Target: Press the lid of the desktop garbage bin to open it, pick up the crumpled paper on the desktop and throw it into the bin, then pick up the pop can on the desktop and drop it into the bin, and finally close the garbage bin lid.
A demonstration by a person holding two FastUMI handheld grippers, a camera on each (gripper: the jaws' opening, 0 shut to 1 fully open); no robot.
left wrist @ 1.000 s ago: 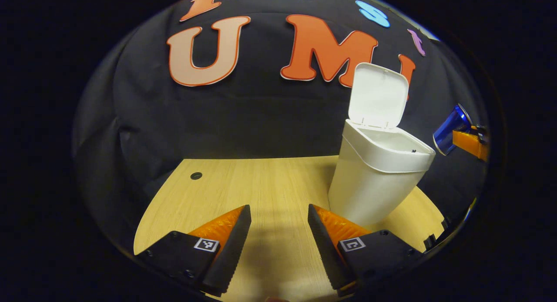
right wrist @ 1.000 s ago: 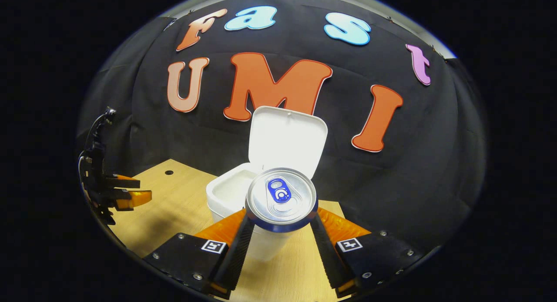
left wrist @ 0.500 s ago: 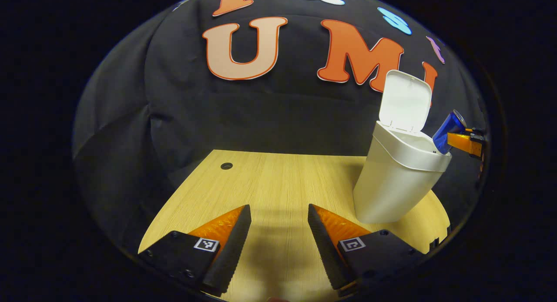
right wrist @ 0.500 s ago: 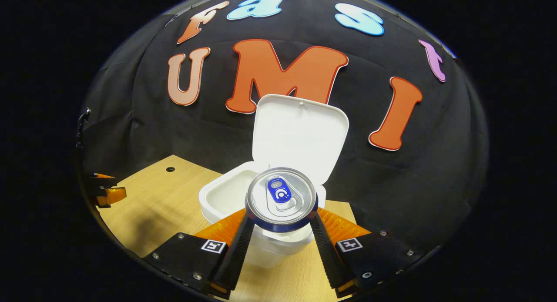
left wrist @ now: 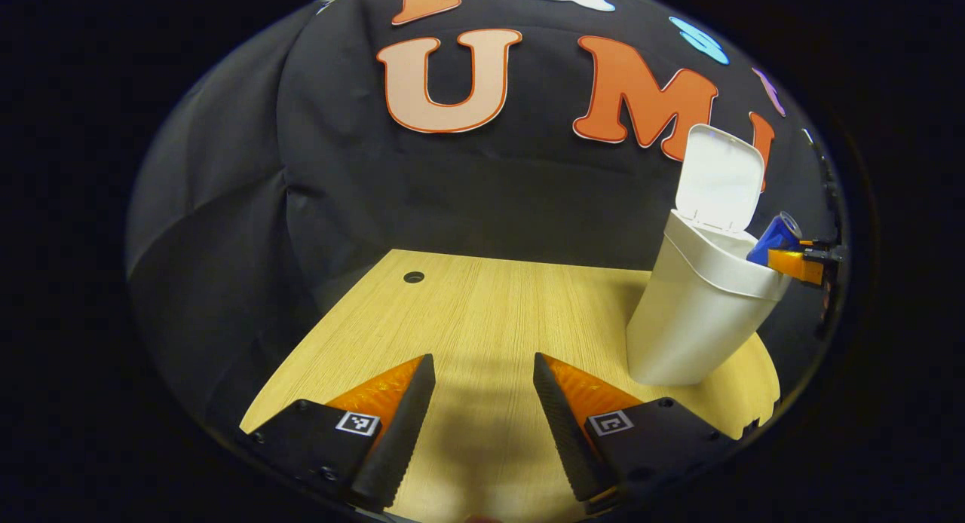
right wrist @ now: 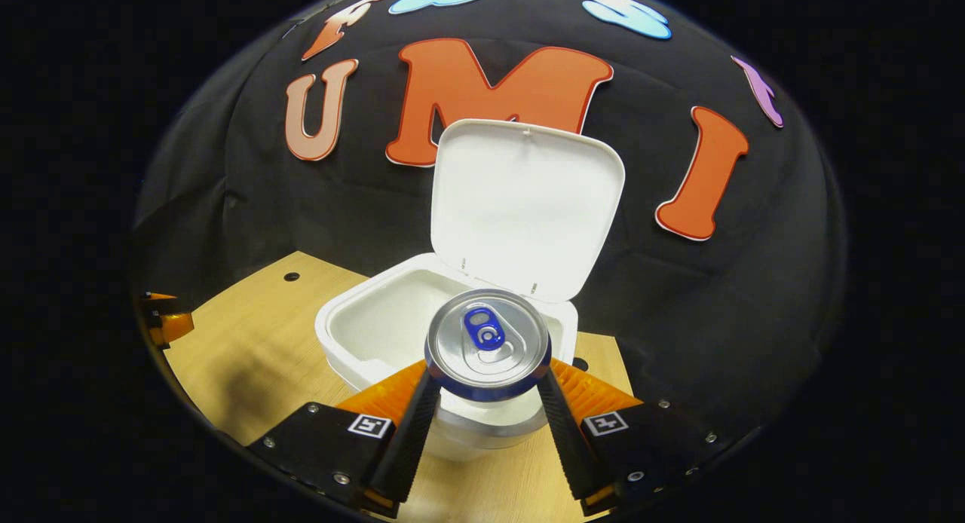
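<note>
The right gripper point(right wrist: 482, 402), nearest in the right gripper view, is clamped on the pop can point(right wrist: 488, 344), a finger pressed to each side of its body, its silver top and blue pull tab facing the camera. Just beyond, the white desktop garbage bin point(right wrist: 392, 323) stands on the wooden tabletop point(right wrist: 249, 357) with its lid point(right wrist: 525, 206) raised upright at the back and its mouth open. The can hangs over the near edge of that mouth, tilted with its base toward the opening; in the left gripper view the pop can point(left wrist: 773, 238) sits right at the bin's rim point(left wrist: 716, 270), with the right gripper point(left wrist: 799, 261) behind it. The left gripper point(left wrist: 482, 402) hovers low over a bare stretch of tabletop, its fingers spread with nothing between them, well apart from the bin. No crumpled paper lies on the visible tabletop; whether it is inside the bin cannot be told, since the interior seen here shows pale walls and nothing certain.

The risk lies in the release. Judging by how near the can is to the front rim, letting go now could see it strike the rim and bounce onto the tabletop, or rock the light bin. A push further in could knock the upright lid and swing it down onto the can before it drops.
</note>
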